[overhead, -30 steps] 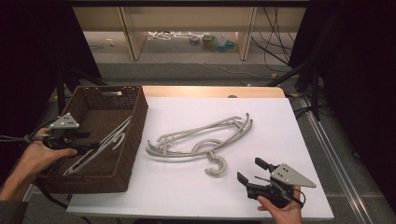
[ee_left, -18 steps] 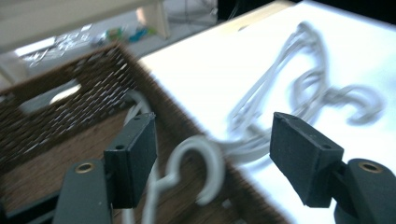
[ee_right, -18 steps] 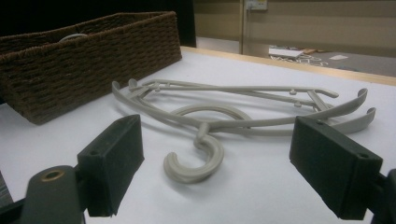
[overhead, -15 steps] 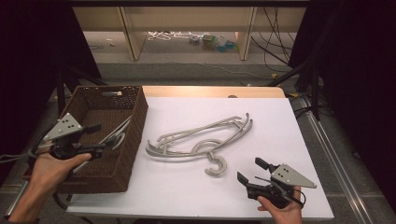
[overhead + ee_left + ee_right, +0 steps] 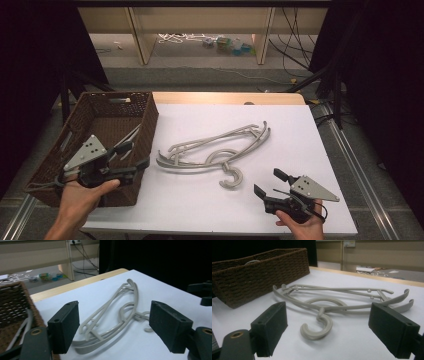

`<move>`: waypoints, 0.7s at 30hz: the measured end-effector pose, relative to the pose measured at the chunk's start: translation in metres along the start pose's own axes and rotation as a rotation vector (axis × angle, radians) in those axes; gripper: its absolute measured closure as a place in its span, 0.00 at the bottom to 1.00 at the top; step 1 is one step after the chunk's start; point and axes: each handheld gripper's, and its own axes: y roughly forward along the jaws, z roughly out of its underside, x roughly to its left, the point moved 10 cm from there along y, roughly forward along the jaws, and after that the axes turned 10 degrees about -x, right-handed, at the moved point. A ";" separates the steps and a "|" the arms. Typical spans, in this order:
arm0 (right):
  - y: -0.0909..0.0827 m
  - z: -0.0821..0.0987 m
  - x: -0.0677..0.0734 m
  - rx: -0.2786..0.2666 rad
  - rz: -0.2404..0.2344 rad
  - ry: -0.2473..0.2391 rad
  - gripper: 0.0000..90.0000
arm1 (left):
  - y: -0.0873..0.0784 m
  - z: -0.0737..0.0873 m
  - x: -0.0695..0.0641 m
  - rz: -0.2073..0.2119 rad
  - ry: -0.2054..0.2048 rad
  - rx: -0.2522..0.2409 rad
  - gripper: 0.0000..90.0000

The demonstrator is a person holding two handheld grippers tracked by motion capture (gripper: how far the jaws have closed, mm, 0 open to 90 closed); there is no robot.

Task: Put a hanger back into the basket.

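Here, grey plastic hangers [image 5: 220,150] lie in a loose pile near the middle of the white counter [image 5: 310,150], their arms overlapping and one hook [image 5: 231,179] curling toward the person's side. A brown wicker basket [image 5: 145,117] stands at the counter's left edge, just beside the pile, with at least one more hanger [image 5: 127,142] lying inside it. The left tongs [image 5: 135,156] are held in the left hand [image 5: 82,195] above the basket's near right corner, jaws spread wide and holding nothing; in the left gripper view they frame the pile across the basket rim [image 5: 37,315]. The right tongs [image 5: 267,184] sit low near the counter's front edge in the right hand [image 5: 300,225], jaws likewise spread and empty, pointing toward the hook, which lies close ahead but apart from them. In the right gripper view the hook rests flat on the counter between the two open jaws, the basket behind it to the left.
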 end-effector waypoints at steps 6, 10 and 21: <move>0.000 0.000 -0.001 0.006 -0.004 -0.013 0.18 | 0.010 0.009 -0.017 0.015 -0.024 0.012 0.27; 0.001 -0.001 0.000 -0.007 -0.005 -0.002 0.18 | 0.018 0.013 -0.023 0.015 -0.036 0.022 0.29; 0.002 -0.001 -0.002 -0.019 -0.013 0.014 0.18 | 0.051 0.024 -0.057 0.066 0.032 0.059 0.29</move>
